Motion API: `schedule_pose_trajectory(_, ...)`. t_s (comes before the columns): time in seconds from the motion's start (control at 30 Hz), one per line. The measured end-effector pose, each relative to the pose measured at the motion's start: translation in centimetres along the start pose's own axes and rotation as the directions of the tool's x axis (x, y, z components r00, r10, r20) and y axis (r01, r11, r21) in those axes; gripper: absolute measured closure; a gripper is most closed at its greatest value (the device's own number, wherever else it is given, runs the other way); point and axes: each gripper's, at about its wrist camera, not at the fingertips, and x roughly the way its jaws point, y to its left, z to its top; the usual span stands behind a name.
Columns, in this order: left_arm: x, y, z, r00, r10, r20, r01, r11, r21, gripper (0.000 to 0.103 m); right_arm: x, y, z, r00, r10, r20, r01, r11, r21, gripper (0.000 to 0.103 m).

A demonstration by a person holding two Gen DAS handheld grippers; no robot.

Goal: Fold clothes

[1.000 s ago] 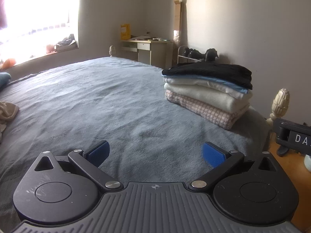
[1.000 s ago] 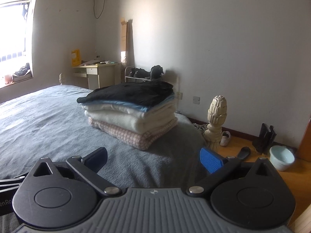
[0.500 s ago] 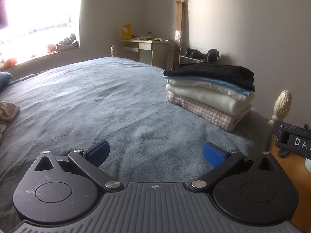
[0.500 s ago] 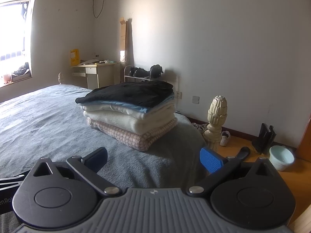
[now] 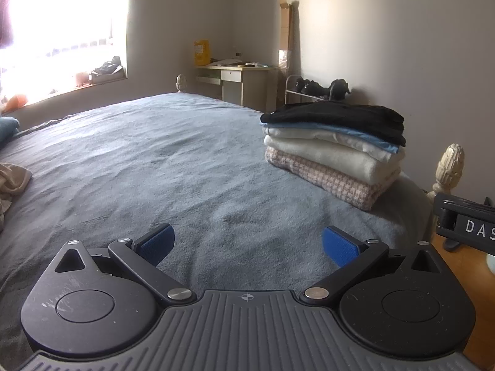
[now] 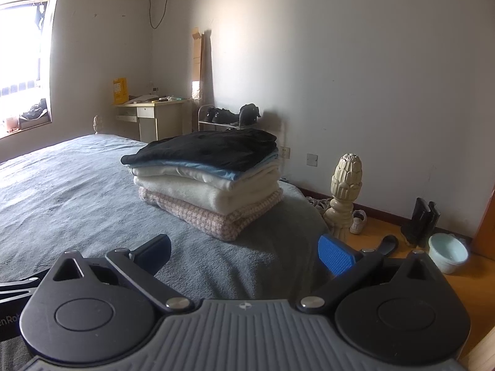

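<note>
Both tongs are hanging empty right now: we're holding the left gripper [image 5: 247, 244] with its blue pads spread wide over the grey bedspread [image 5: 154, 160], and the right gripper [image 6: 244, 253] is gaping just the same near the corner of the bed, nothing between the jaws on either side. Ahead of us the folded stack [image 6: 210, 182] is sitting near the bed's edge, black piece on top, then light blue, cream, and a pink checked knit at the bottom. What we're probably going for next is the beige garment [image 5: 12, 179] crumpled at the far left edge of the left view, well apart from both grippers. Stuff we're worrying about: the stack is sitting close to the edge by the carved bedpost [image 6: 345, 191], so a careless swing of the right gripper could be shoving it toward the floor. Also, grabbing a crumpled heap blind could mean pinching several layers or a bit of bedspread along with it, and then the fold is coming out lopsided.
</note>
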Motion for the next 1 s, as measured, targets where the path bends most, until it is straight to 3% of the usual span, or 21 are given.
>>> schedule_pose_trajectory(1.0,-0.07,0.12,-0.15,1.0,0.002,0.005,-0.002,1.0,-0.004,0.0,0.15,0.33,-0.21,1.0,0.002,-0.008,-0.002,1.0,-0.008,0.0)
